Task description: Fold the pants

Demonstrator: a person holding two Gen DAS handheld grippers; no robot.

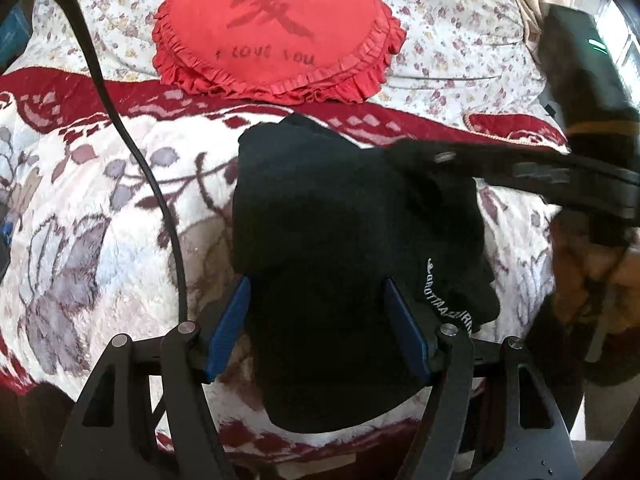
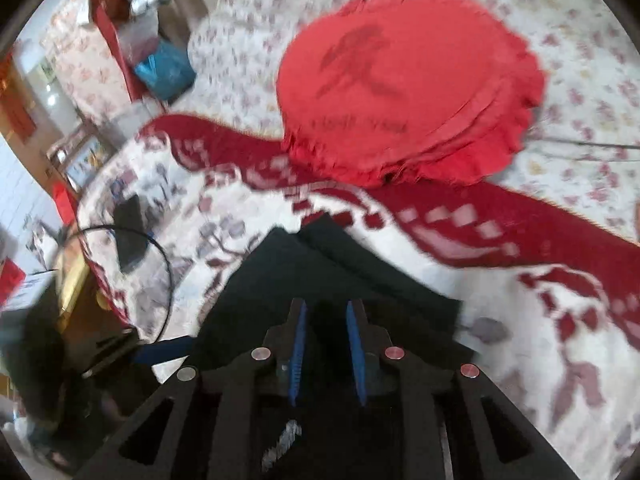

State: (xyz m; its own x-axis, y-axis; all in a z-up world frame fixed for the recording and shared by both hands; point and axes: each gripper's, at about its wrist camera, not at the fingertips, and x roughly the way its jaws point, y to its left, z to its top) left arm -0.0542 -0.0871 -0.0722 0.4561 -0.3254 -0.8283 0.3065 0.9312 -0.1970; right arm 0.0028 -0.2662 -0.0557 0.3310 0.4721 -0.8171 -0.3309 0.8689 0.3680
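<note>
The black pants [image 1: 344,240] lie folded into a compact bundle on the floral blanket [image 1: 100,220], with white lettering on the right side. My left gripper [image 1: 316,292] is open, its blue fingers [image 1: 230,328] straddling the near end of the bundle. My right gripper [image 1: 420,156] comes in from the right over the bundle's far right corner. In the right wrist view my right gripper [image 2: 326,312] hovers over the pants [image 2: 340,276], its blue fingers [image 2: 298,344] a narrow gap apart with nothing clearly between them. That view is blurred.
A red heart-shaped cushion [image 1: 276,36] lies beyond the pants on a flowered sheet [image 1: 460,40]. A black cable [image 1: 132,140] runs across the blanket on the left. The bed's edge and room clutter [image 2: 80,160] show at the left of the right wrist view.
</note>
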